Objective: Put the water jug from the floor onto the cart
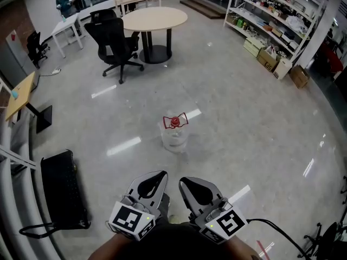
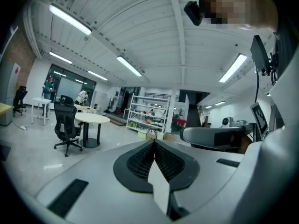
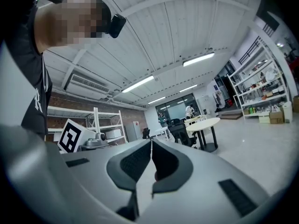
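Water jug [image 1: 174,134], one: clear, red cap, upright on the floor mid-room, well apart from both grippers. Grippers, two: left gripper [image 1: 158,176] and right gripper [image 1: 187,183], side by side, near, jaws closed together, both empty. Round table [image 1: 154,18], one, far.

The water jug [image 1: 174,137] is clear and colourless, topped with a red cap and red handle. The floor [image 1: 244,118] around the jug is glossy pale grey with white streaks of light. Beyond the jug stand a round table [image 1: 154,17], beige on a black base, and a black chair [image 1: 115,39]. Nearer than the jug, the left claw [image 1: 161,174] and right claw [image 1: 183,181] are light grey with black pads. Their marker cubes [image 1: 130,219] show black squares on white.
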A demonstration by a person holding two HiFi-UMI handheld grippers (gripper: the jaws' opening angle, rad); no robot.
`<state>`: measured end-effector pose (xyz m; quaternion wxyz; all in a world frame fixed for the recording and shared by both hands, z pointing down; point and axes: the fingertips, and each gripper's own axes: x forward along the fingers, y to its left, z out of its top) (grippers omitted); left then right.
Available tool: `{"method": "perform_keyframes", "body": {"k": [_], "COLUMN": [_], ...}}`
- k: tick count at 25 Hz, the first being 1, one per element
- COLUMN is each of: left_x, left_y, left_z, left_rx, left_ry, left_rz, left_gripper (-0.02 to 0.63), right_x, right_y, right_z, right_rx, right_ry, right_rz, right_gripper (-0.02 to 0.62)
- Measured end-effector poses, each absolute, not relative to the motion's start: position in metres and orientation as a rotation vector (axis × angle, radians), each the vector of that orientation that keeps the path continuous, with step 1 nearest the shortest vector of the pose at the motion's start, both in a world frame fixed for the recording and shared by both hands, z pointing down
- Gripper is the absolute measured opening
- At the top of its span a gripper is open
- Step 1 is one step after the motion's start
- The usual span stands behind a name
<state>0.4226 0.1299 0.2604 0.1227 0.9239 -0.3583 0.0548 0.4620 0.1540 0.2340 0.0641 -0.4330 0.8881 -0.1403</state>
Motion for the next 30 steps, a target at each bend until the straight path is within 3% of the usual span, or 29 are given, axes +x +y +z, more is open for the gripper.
{"method": "perform_keyframes", "body": {"k": [17,30], "left_x": [0.436,0.513], "left_y": [-0.133,-0.314], "left_z": [0.311,0.37], "left_rx": [2.686,2.55], "left_ry": [-0.889,-1.143], "left_rz": [0.265,0.252], "left_gripper": [0.005,0.005], "right_x": [0.466,0.561], "right_y": [-0.112,-0.293], "right_z": [0.272,0.337], "right_rx": [-1.449,-1.31], "right_ry": [2.679,2.777], "right_rz": [-0.55,-0.591], "right_gripper": [0.003,0.004]}}
